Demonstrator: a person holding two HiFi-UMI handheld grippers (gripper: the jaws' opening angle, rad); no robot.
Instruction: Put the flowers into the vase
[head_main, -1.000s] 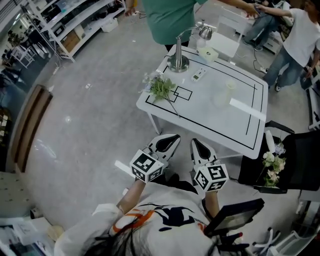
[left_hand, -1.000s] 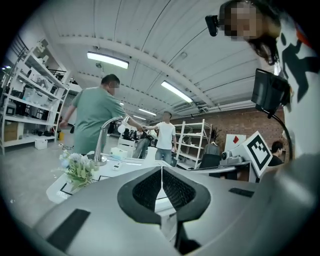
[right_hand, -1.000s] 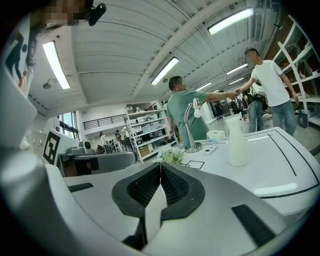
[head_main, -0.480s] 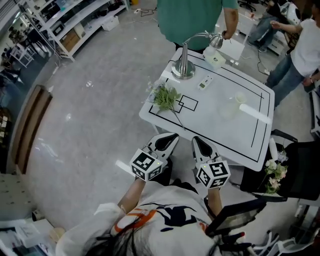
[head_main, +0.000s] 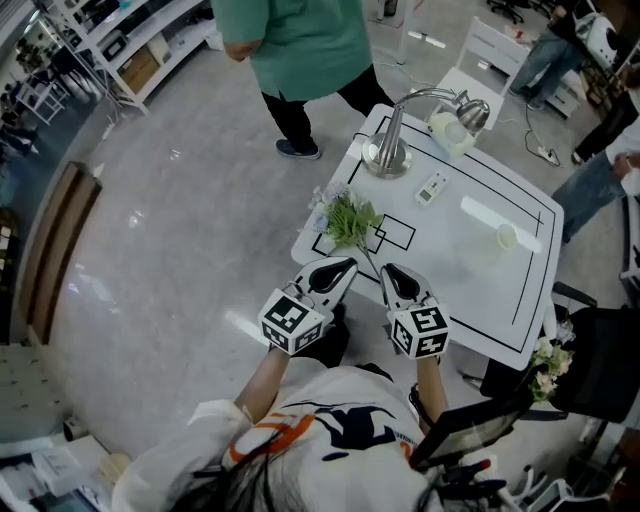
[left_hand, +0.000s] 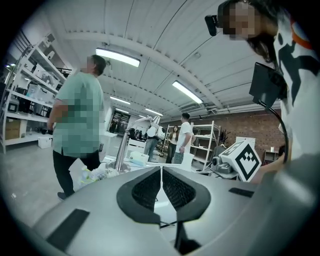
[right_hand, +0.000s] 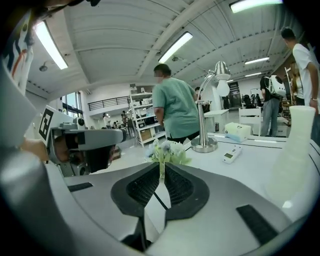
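A bunch of green-leaved flowers (head_main: 350, 218) lies on the white table (head_main: 470, 290) near its left corner, with its stem running toward me. The pale vase (head_main: 506, 237) stands upright toward the table's right side, tall and whitish in the right gripper view (right_hand: 295, 150). My left gripper (head_main: 346, 263) is shut and empty at the table's near edge, left of the stem. My right gripper (head_main: 387, 270) is shut too, empty, just right of the stem's end. The right gripper view has the flowers (right_hand: 165, 150) straight ahead beyond the closed jaws; the left gripper view has them (left_hand: 92, 172) off to the left.
A desk lamp (head_main: 388, 155), a small remote (head_main: 432, 187), a white box (head_main: 450, 130) and a white strip (head_main: 495, 220) share the table. A person in a green shirt (head_main: 300, 40) stands beyond the far left corner. More flowers (head_main: 545, 360) rest on a black chair at right.
Both grippers have moved forward to the table's near edge, close to the flower stem. The person in green has walked left around the table's far corner.
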